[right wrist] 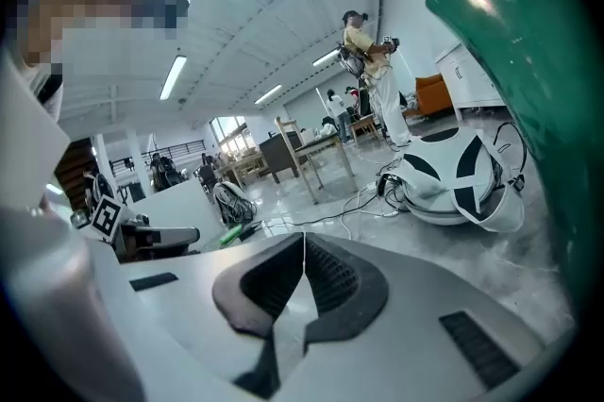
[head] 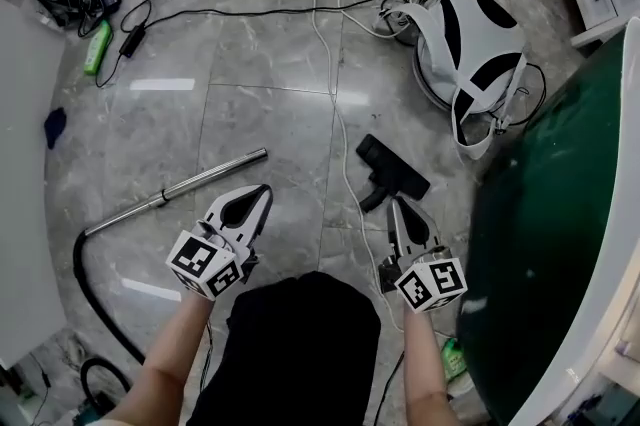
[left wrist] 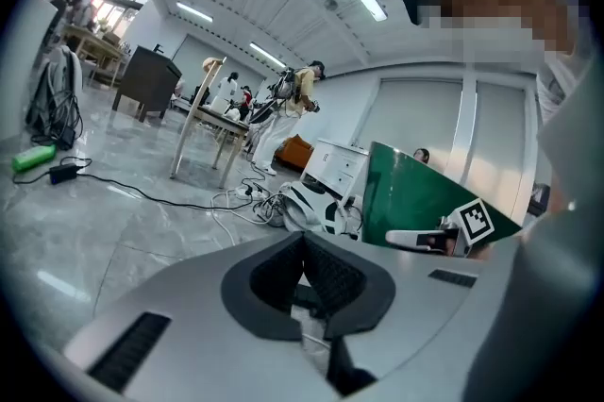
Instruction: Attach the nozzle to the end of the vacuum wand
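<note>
Left gripper (head: 264, 191): jaws lying together, empty, hovering near the wand (head: 180, 188)
Right gripper (head: 395, 205): jaws lying together, empty, hovering beside the nozzle (head: 392, 171)
Nozzle: lying on the floor (head: 260, 84), apart from the wand

floor (head: 260, 64): glossy marble tile | wand (head: 180, 186): shiny metal | nozzle (head: 392, 171): matt black plastic

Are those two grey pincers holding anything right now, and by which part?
Nothing. The left gripper and right gripper are both shut and empty; the black plastic nozzle and silver metal wand lie on the grey floor.
</note>
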Available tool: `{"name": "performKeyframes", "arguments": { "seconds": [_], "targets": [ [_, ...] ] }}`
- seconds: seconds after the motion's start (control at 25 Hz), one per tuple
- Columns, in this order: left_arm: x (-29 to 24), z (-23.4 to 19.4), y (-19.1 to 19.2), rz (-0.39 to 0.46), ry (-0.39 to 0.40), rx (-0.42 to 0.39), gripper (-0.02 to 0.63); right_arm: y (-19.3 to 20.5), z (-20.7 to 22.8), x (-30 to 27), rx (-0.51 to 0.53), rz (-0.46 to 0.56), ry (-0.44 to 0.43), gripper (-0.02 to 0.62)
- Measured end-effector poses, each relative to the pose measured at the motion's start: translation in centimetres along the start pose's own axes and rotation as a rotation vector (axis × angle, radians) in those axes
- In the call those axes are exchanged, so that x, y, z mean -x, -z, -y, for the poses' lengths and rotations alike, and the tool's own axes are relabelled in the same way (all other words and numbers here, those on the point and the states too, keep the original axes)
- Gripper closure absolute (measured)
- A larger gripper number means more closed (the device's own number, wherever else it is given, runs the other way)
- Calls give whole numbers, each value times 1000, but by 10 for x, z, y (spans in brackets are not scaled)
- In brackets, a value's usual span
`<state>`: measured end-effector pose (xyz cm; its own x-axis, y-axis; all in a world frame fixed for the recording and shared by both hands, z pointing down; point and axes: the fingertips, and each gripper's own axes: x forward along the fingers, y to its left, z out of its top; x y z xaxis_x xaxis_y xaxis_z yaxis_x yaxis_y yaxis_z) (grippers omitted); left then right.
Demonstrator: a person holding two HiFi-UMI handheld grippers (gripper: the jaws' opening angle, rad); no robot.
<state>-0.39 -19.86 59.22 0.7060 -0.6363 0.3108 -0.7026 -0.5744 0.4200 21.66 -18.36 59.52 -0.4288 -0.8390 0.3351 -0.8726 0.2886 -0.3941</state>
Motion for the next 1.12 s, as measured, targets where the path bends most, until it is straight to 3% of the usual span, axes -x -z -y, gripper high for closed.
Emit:
{"name": "performKeyframes", "arguments": {
  "seconds": [0.16, 0.36, 0.6, 0.76, 0.92, 1.12],
  "targets": [
    [-24, -31, 47, -13, -17, -62, 598, 42, 42, -14, 59, -25, -5, 578],
    [-43, -65, 114, -61, 21, -43, 598, 100, 80, -25, 115, -82, -3, 578],
    [-64, -89, 157, -88, 53, -63, 598, 158, 88, -35, 182, -158, -38, 578],
    [-68, -93, 177, -139, 67, -127, 598, 167, 85, -43, 263, -106, -44, 578],
    [-59, -122, 188, -226, -58, -260, 597, 170, 86, -45, 308, -66, -15, 578],
    [-40, -172, 196, -401, -187, -397, 566, 171, 100, -47, 169, -11, 9, 578]
  ]
}}
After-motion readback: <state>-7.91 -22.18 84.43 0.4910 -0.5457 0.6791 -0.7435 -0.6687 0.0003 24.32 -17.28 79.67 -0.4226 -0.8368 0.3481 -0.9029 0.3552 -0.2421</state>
